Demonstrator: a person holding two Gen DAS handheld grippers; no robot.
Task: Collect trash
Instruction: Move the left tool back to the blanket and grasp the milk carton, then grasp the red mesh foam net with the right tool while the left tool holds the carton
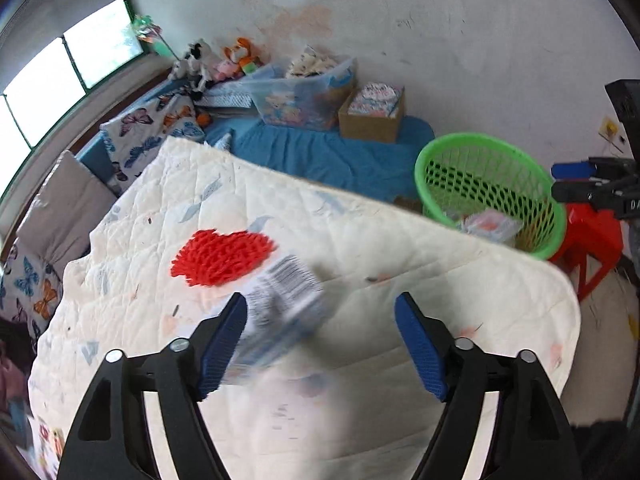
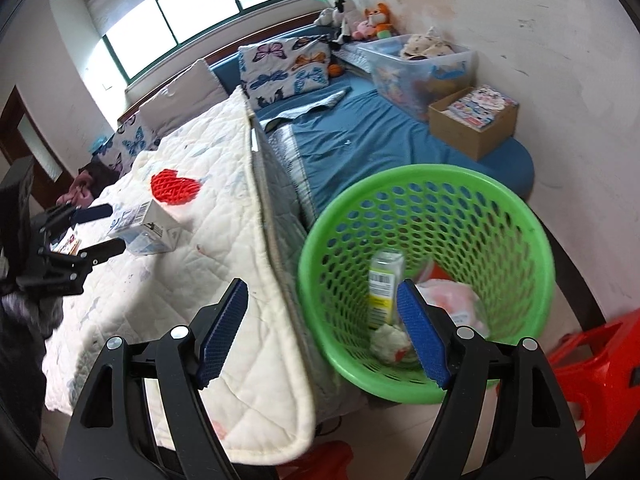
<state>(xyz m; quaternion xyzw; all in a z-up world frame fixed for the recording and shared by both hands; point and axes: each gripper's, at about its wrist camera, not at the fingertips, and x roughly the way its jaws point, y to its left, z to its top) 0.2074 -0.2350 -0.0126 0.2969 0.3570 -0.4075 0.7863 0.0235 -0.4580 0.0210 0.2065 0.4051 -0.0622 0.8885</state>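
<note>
A white and blue carton point(image 1: 286, 304), blurred in the left wrist view, lies on the white quilt point(image 1: 400, 264). It sits between the pads of my left gripper point(image 1: 320, 300), close to the left pad and well clear of the right one. In the right wrist view the same carton point(image 2: 148, 228) rests on the quilt with my left gripper point(image 2: 116, 227) open around its near end. My right gripper point(image 2: 322, 284) stands open and empty over the bed edge and the green basket point(image 2: 520, 216). The basket holds a yellow and white carton point(image 2: 384, 284), crumpled paper point(image 2: 390, 342) and a pink wrapper.
A red heart-shaped mat point(image 1: 222, 258) lies on the quilt beyond the carton. The green basket point(image 1: 440, 152) stands beside the bed next to a red stool point(image 2: 592, 364). A cardboard box point(image 2: 476, 124), a clear bin point(image 2: 416, 68), butterfly pillows and soft toys lie on the blue sheet.
</note>
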